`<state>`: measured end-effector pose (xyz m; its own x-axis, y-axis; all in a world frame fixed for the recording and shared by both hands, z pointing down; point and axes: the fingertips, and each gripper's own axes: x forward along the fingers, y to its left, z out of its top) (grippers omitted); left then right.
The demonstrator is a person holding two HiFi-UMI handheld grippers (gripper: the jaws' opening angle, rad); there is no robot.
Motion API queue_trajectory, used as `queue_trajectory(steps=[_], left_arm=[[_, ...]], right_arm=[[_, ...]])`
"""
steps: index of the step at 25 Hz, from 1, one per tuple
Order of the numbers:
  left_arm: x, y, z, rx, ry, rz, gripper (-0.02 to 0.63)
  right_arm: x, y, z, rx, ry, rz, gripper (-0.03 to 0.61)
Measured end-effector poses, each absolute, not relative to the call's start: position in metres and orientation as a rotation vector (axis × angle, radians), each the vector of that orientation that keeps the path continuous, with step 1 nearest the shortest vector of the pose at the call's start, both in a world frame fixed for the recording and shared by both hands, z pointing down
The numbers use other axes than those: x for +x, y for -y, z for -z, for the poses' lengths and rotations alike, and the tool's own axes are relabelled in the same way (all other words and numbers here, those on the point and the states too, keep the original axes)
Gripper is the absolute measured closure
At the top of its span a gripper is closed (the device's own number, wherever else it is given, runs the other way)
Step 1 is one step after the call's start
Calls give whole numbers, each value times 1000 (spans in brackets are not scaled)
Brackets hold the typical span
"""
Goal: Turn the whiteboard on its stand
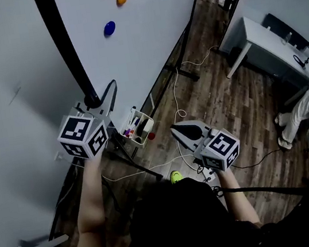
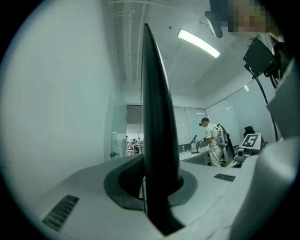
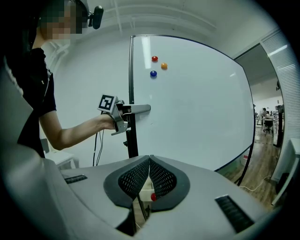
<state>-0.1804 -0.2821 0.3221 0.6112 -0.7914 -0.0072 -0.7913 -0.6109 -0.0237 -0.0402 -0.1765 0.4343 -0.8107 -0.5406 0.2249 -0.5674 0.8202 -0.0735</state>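
- Nearest: the left gripper [image 1: 94, 100] was clenched on the whiteboard [image 1: 147, 40], biting its black frame [image 1: 63, 41] along the near upright edge. The board stood upright on its stand [image 1: 186, 74].
- The right gripper [image 1: 176, 130] was closed on nothing, its pads meeting, and it hung free over the floor, well apart from the board.
- Risk: there was only one pinch on a thin, slick frame. A quick push, or a stand that resisted, would likely make the pads slide off.
- Risk: a basket [image 1: 136, 127] of markers sat by the board's lower near corner. A jerk could probably spill them.
- Risk: a white cable [image 1: 178, 96] lay on the floor beside the stand and could snag it as it pivoted.
- Risk, farther out: a desk [image 1: 270, 43] and a bystander [image 1: 306, 110] were past the board's far end. A wide swing might sweep that way, though the clearance could not be judged.
- The left gripper view alone showed the frame edge-on, wedged between the jaws. It showed none of the floor.
- The right gripper view alone showed the whole board face, with magnets [image 3: 153, 73] near the top of the near edge, and the left gripper's hold from the side.
- The head view alone showed the cable's run and the desk.
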Motion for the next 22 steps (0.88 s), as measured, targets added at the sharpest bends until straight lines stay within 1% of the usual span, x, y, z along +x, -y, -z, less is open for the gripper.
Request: queue_trajectory(steps=[7,13,16,22], left_arm=[[-180,288,-332,-2798,-1390,-21,574],[-187,287,-361,-2795,-1394,-57,574],[-180,303,-351,-2802,-1403,-60,575],[-144,379,-315,-2829,-1399,-29,575]], right_arm=[[-20,166,-438,899,2782,-159,578],[-11,151,-468,913,2753,-136,578],[-1,160,-457,908,2753,-145,578],[40,215,-424,930,2743,-192,578]])
